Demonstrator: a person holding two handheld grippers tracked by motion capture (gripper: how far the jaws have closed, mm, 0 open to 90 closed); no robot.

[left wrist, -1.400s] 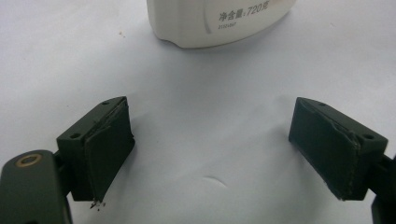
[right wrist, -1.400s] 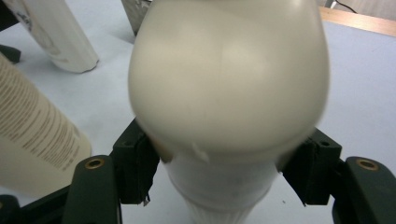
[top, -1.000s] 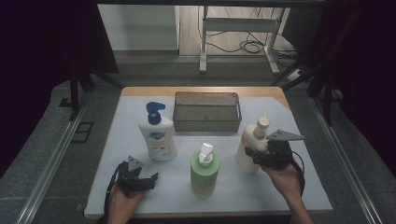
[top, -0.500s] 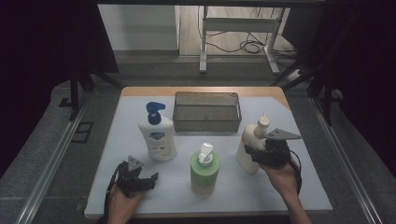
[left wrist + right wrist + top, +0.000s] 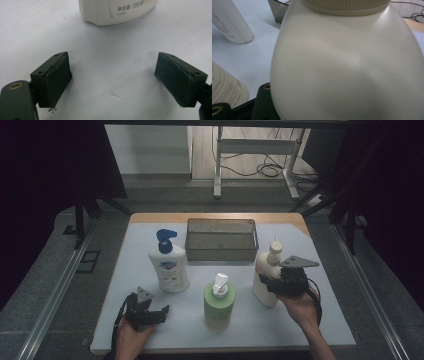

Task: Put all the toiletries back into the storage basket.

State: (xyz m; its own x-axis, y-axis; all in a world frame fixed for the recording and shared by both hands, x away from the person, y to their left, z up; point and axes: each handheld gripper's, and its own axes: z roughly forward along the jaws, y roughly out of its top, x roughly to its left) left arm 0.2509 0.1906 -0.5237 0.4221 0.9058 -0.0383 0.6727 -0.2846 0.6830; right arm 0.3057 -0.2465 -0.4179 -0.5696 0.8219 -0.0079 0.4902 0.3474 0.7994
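Note:
A cream bottle (image 5: 262, 292) with a narrow cap stands at the right of the white mat. My right gripper (image 5: 270, 282) is shut on its body from the right; its jaws have just been closing with the bottle between them. In the right gripper view the cream bottle (image 5: 347, 62) sits right against the camera. My left gripper (image 5: 157, 312) rests low at the front left, open, with bare mat between its jaws (image 5: 113, 82). Just beyond it stands a white bottle with a blue pump (image 5: 169, 267), whose base (image 5: 117, 11) is near.
A green pump bottle (image 5: 219, 302) stands at front centre between the two hands. A dark mesh basket (image 5: 221, 221) stands at the back of the mat (image 5: 300, 320). The table's edges drop to a dark floor on both sides.
My right gripper's jaws have drawn in on the cream bottle, whose top has shifted a little to the left. The left hand has stayed still.

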